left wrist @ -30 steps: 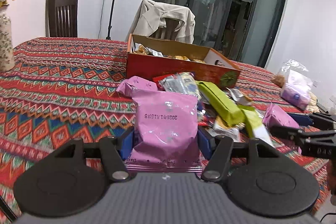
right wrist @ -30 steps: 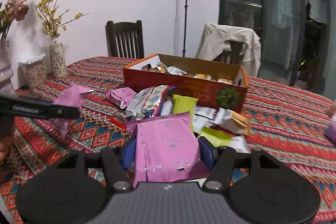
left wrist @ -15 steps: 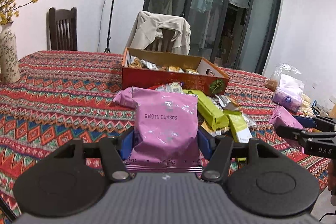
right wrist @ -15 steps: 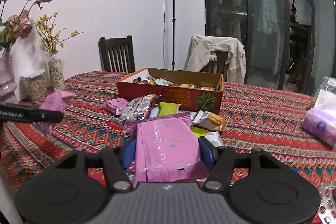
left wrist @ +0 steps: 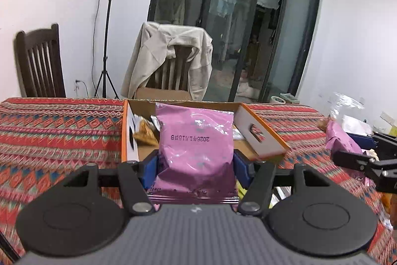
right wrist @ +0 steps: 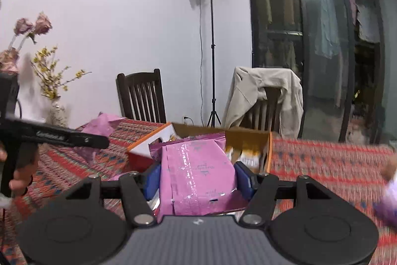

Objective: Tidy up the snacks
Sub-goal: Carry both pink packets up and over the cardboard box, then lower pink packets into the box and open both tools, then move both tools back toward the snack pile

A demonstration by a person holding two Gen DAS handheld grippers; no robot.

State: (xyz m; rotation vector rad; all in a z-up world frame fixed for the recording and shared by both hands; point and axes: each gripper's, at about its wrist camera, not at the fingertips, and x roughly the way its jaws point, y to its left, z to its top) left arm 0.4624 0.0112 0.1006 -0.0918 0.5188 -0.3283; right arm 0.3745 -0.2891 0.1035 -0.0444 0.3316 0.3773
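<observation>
White walls, dark glass doors and a table (left wrist: 62, 131) draped in a woven red zigzag cloth are seen behind an open orange cardboard box (left wrist: 260, 133), already partly filled with crinkled wrappers. Organizing is judged to be midway: a puffy, glossy pink packet (left wrist: 196, 143) is pinched by the left gripper (left wrist: 196, 160) just before the box mouth, and a flatter pink pouch with a seam (right wrist: 196, 170) is clamped by the right gripper (right wrist: 196, 178) near the box corner. Neither is yet dropped in, and other snacks possibly left on the cloth are hidden.
</observation>
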